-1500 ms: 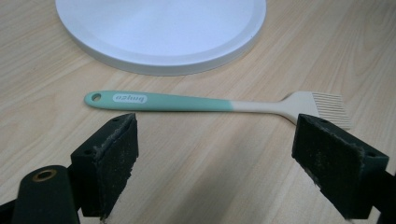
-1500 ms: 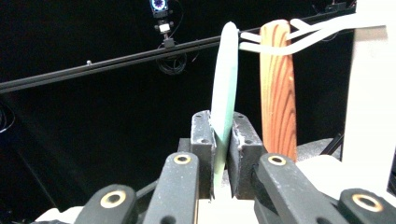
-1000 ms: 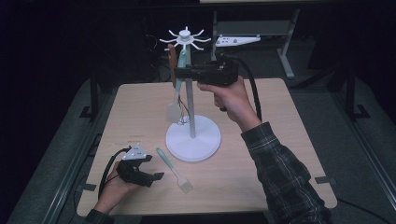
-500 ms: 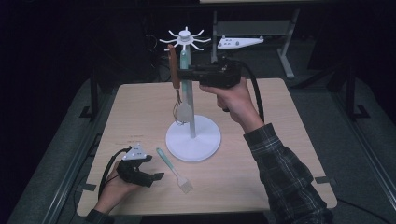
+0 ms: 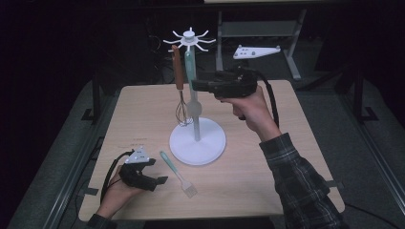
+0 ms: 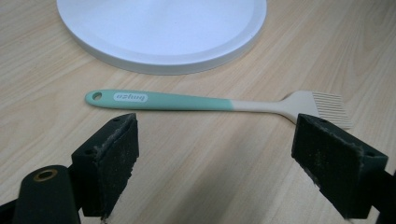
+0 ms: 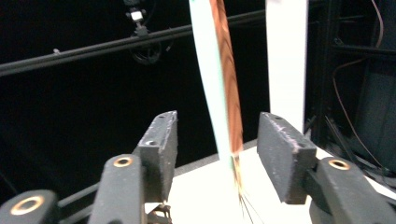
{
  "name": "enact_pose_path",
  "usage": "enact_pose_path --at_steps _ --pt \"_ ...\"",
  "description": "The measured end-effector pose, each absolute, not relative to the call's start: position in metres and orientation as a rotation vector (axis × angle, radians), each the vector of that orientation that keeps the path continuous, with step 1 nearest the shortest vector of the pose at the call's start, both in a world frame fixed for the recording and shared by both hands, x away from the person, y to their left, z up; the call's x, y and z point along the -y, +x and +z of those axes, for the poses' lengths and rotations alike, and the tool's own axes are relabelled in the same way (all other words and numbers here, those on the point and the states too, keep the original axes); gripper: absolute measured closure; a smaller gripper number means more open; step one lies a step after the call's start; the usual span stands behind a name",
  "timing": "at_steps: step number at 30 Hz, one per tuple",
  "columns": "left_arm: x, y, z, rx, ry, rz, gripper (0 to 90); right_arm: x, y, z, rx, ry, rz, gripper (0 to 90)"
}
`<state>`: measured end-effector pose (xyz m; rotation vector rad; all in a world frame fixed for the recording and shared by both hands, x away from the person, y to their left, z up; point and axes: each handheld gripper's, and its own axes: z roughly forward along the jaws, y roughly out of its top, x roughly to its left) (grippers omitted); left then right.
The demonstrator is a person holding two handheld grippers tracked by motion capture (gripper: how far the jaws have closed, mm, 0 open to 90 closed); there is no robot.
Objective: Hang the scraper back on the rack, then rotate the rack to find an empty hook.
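A white utensil stand (image 5: 197, 141) stands mid-table, with a hook wheel on top. From the hooks hang a brown-handled whisk (image 5: 178, 76) and a teal-handled utensil (image 5: 191, 67). My right gripper (image 5: 195, 85) points left at the pole. Its jaws have just been opening. The teal handle (image 7: 208, 84) and the brown handle (image 7: 228, 88) hang between the pads, untouched. My left gripper (image 5: 155, 171) rests open at the table's front left. A teal-handled pastry brush (image 6: 187, 101) lies flat just beyond its jaws, by the stand's base (image 6: 163, 32).
The brush (image 5: 177, 172) lies between the left gripper and the stand's base. Dark floor and metal frames surround the table (image 5: 267, 181). A white bracket (image 5: 255, 51) sits behind the table. Bare wood stretches right of the stand.
The right gripper's jaws have spread and let go of the teal-handled utensil, which now hangs from the stand. That hand has drawn back to the right and slightly down. The left gripper has not moved.
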<state>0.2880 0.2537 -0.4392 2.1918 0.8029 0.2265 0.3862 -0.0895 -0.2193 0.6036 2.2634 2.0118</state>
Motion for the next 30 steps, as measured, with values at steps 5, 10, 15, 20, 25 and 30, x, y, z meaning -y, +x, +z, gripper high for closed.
enact_pose_path --at_steps 5,10,15,20,25,30 --pt "-0.255 0.288 -0.439 -0.799 2.185 0.226 14.6 0.096 0.383 -0.227 -2.267 0.628 1.965 38.7" --pt "-0.254 0.288 -0.439 -0.794 2.181 0.22 15.7 0.109 0.376 -0.243 -2.27 0.65 1.888 28.3" --pt "-0.253 0.287 -0.436 -0.789 2.164 0.211 19.0 0.119 0.368 -0.263 -2.272 0.69 1.788 21.7" --pt "-0.251 0.286 -0.434 -0.796 2.157 0.2 20.2 0.127 0.359 -0.285 -2.26 0.743 1.624 16.1" --pt "-0.251 0.287 -0.425 -0.796 2.137 0.174 24.9 0.138 0.35 -0.31 -2.276 0.794 1.545 14.6" --pt "-0.251 0.29 -0.41 -0.8 2.113 0.165 38.3 0.148 0.342 -0.335 -2.277 0.858 1.49 14.1"
